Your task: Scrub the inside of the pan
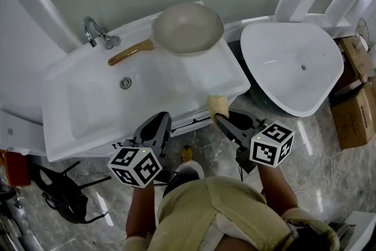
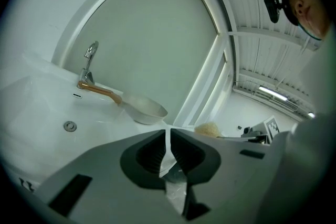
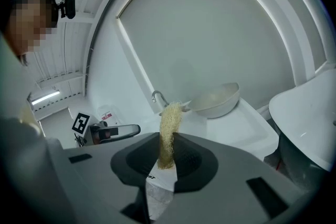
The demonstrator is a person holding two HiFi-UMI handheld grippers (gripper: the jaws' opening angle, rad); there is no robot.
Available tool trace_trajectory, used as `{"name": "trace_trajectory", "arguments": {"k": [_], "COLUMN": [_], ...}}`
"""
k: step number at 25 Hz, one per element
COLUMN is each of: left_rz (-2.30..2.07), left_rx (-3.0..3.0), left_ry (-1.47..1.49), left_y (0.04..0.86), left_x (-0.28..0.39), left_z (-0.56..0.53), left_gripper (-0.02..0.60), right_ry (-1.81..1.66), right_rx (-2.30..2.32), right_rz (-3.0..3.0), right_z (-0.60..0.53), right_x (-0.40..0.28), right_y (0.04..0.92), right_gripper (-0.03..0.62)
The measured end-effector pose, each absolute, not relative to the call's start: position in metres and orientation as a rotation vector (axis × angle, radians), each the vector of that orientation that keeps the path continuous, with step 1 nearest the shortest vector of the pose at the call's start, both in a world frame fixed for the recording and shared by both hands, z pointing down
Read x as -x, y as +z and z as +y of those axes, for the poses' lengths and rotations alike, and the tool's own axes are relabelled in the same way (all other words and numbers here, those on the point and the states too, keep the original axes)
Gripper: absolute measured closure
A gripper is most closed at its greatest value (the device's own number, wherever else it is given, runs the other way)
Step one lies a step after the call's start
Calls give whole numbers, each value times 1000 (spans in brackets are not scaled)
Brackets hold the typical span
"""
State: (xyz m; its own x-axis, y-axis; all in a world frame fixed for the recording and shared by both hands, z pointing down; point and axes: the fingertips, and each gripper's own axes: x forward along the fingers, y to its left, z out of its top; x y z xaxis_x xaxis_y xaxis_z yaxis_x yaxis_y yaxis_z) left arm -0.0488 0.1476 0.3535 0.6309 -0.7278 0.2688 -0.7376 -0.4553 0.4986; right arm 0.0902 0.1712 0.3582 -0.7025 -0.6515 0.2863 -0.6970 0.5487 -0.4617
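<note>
A cream pan (image 1: pixel 188 27) with a golden-brown handle (image 1: pixel 129 52) rests on the back right corner of the white sink (image 1: pixel 88 120); it also shows in the left gripper view (image 2: pixel 144 108) and right gripper view (image 3: pixel 216 99). My right gripper (image 1: pixel 218 115) is shut on a yellow loofah scrubber (image 1: pixel 217 105), which stands up between its jaws (image 3: pixel 169 131), in front of the sink's front edge. My left gripper (image 1: pixel 161 121) is shut with nothing in it (image 2: pixel 168 139), held near the sink's front edge.
A chrome faucet (image 1: pixel 94 32) stands at the sink's back left, and a drain (image 1: pixel 125 83) sits in the basin. A white bathtub-like basin (image 1: pixel 294 67) lies to the right, cardboard boxes (image 1: pixel 355 97) beyond it. Dark bags (image 1: pixel 61 191) lie on the marble floor at left.
</note>
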Motion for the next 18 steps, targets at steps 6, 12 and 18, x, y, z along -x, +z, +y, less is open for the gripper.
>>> {"name": "trace_trajectory", "arguments": {"k": [6,12,18], "left_rz": [-1089,-1078,-1110], "left_rx": [-2297,-2382,-2382], "left_ry": [9,167,208], "left_y": [350,360,370], "left_x": [63,72,86], "left_z": [105,76,48], "left_gripper": [503,511,514], "right_ry": [864,831,795], "right_rx": [-1224,-1293,-1332], "right_rz": [-2684,-2673,-2638], "right_z": [126,86,64], "right_x": [-81,-71,-65], "right_y": [353,348,348], "right_gripper": [513,513,511]}}
